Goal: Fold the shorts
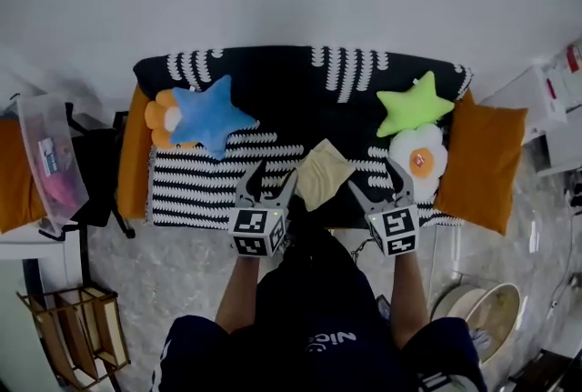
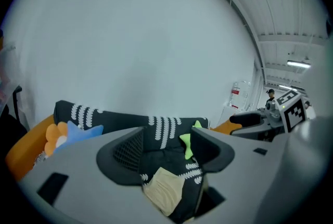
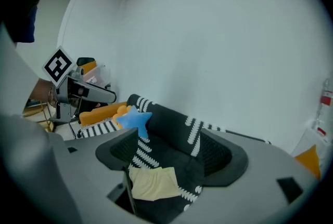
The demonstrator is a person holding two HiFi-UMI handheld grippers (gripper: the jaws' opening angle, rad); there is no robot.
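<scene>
At the left end of the black fabric sofa with white chevron stripes (image 1: 291, 99) sits an orange rectangular cushion (image 1: 135, 172). Beside it an orange flower-shaped plush pillow (image 1: 162, 117) lies partly under a blue star-shaped plush pillow (image 1: 211, 115).

The left gripper (image 1: 273, 181) hangs over the seat's front edge. Its fingers (image 2: 127, 150) stand apart with nothing between them; only the sofa shows through the gap.

Just to its right, the pale yellow fabric shorts (image 1: 323, 174) lie on the seat near the front edge, between the two grippers. They are gathered into a small, roughly square packet, touched by neither gripper.

The right gripper (image 1: 375, 181) is on the other side, its fingers (image 3: 216, 155) also spread wide and empty. The shorts (image 3: 153, 184) lie below and beyond them.

Further right are a lime-green star-shaped plush pillow (image 1: 414, 105), a white fried-egg-shaped plush pillow (image 1: 420, 161) and a second orange rectangular cushion (image 1: 482, 163).

The folding itself looks finished, or very nearly so, judging by how compact the packet is. If anything is left, it would be bringing one gripper down to square a loose edge, pinching only the top layer so the fold stays closed.
</scene>
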